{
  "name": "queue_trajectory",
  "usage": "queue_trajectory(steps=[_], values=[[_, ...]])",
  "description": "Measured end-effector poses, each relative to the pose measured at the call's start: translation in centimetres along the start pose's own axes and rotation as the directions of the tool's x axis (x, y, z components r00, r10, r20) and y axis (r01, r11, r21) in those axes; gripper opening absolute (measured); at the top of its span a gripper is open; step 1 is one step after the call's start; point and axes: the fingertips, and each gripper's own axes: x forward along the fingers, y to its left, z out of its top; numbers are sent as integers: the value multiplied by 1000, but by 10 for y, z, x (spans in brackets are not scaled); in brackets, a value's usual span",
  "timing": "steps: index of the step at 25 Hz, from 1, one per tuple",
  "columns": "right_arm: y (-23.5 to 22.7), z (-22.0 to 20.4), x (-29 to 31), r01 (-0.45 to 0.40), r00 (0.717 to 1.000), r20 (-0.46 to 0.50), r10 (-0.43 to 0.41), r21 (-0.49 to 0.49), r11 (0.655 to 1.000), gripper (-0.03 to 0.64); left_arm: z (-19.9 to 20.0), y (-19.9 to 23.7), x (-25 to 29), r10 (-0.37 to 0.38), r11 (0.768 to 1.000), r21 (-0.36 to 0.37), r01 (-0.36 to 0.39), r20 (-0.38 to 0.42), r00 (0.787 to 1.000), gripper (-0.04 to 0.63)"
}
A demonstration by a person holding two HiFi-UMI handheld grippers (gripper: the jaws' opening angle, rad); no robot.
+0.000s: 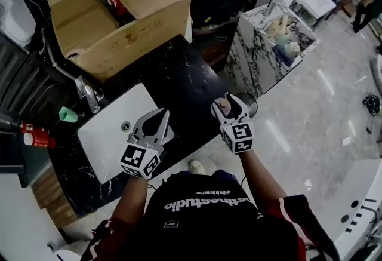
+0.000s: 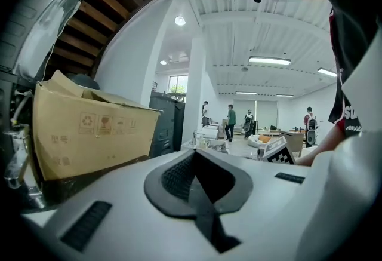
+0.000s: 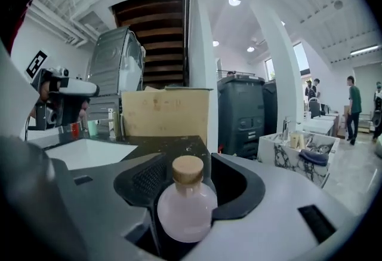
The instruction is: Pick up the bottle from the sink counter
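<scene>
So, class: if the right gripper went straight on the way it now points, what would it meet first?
Most likely the bottle: it stands between the right gripper's open jaws. Past it, the cardboard box looks next, though depth is unclear.

- Bottle (image 3: 187,209): body looked frosted, pale pink, smooth; stopper (image 3: 187,169) was tan cork.
- Bench (image 1: 182,74): was glossy black speckled stone.
- Sink (image 1: 110,134): was glossy white.
- Cardboard box (image 1: 113,39): was matt brown.
- Faucet (image 1: 89,97): was bright metal.
- Right gripper (image 3: 190,161): was matt grey plastic, with ribbed black pads (image 3: 146,177).
</scene>
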Motion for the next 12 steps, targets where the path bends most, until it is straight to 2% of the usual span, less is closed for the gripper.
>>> queue_trajectory(steps=[3, 7, 12], values=[[-3, -9, 10, -4, 999, -34, 3, -23, 1000, 239, -1, 6, 3, 11, 1000, -2, -11, -9, 1000, 14], [0, -9, 16, -14, 999, -37, 12, -50, 999, 152, -3, 16, -3, 42, 999, -21, -42, -11, 999, 14], [1, -9, 16, -14, 998, -55, 11, -51, 999, 147, 0, 25, -24, 88, 996, -28, -88, -2, 996, 14]])
